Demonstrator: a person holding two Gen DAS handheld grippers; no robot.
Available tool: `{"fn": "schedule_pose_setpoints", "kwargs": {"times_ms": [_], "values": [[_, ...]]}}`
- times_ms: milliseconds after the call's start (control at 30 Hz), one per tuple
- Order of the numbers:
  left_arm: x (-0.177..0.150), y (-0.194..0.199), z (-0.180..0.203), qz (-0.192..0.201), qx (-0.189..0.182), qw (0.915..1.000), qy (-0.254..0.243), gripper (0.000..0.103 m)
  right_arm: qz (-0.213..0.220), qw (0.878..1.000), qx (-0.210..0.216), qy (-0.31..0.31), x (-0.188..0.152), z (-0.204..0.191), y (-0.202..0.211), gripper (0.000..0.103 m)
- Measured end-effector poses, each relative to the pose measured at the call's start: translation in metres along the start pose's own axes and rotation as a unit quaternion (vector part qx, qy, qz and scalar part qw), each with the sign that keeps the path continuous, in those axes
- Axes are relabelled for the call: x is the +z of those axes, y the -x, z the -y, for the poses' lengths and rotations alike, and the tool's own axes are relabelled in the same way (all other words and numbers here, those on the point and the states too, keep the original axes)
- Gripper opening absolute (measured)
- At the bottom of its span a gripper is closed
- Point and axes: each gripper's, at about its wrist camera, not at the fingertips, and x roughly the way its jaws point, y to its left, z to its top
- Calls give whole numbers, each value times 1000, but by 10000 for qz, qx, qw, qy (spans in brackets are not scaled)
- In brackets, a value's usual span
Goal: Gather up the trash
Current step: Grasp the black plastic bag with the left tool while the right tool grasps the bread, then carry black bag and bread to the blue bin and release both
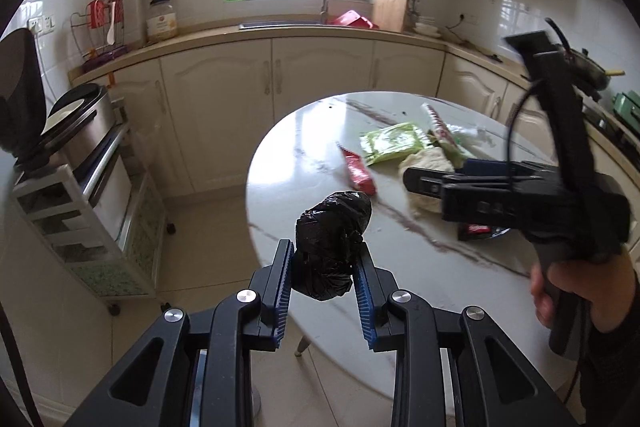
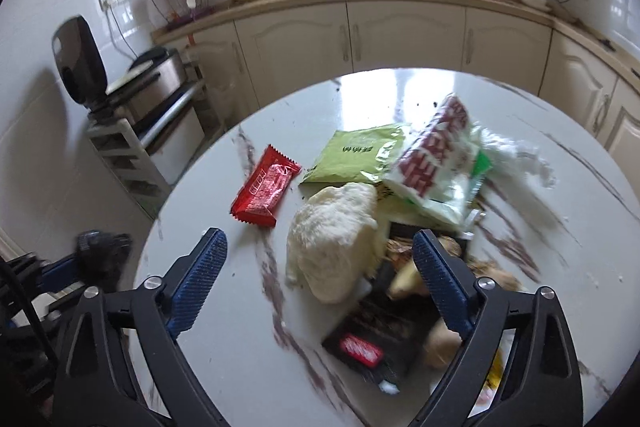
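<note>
My left gripper (image 1: 325, 247) is shut on a crumpled black plastic bag (image 1: 332, 223), held over the near left edge of the round marble table (image 1: 304, 155). On the table lie a red snack wrapper (image 2: 266, 187), a green packet (image 2: 356, 155), a white bag with red print (image 2: 436, 163), a white crumpled wad (image 2: 332, 239) and a black wrapper (image 2: 376, 339). My right gripper (image 2: 320, 235) stands open, its blue pads (image 2: 200, 275) either side of the white wad and not touching it. A hand (image 1: 576, 291) holds that gripper.
Cream cabinets and a counter (image 1: 280, 35) with a sink under the window curve behind the table. A white cart (image 1: 80, 211) carrying a steel appliance stands at the left on the tiled floor (image 1: 200, 259). Brownish scraps (image 2: 492, 275) lie by the black wrapper.
</note>
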Motion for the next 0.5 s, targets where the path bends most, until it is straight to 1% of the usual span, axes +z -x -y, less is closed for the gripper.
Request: {"fn": "schedule_pose_setpoints", "kwargs": {"times_ms": [33,100,167,233,267,300,367,500], "values": [[-3,3,-5,-7,7,10000,33,26,-76,9998,-166,48,2,-4,-9,92],[-7,8,-11,-31,16,10000,62,26,-252,9992,-320,39,3,-5,-21,89],[-11,14,-16,-40,-9,10000,71,26,-282,9980,-544,161,2,-11,-25,85],[-13,18,-19,-50,-54,9999,92,26,-265,9964,-759,278,3,-15,-25,67],[-12,19,-21,-51,-76,9999,110,26,-262,9963,-750,323,3,-17,-25,54],[-12,21,-23,-49,-98,9999,126,26,-243,9968,-693,306,3,-15,-23,49],[-12,23,-25,-18,-160,9998,138,26,-250,9980,-546,186,3,-10,-19,47],[-16,36,-33,56,-279,9994,199,26,-75,9994,-332,4,-3,2,1,46]]}}
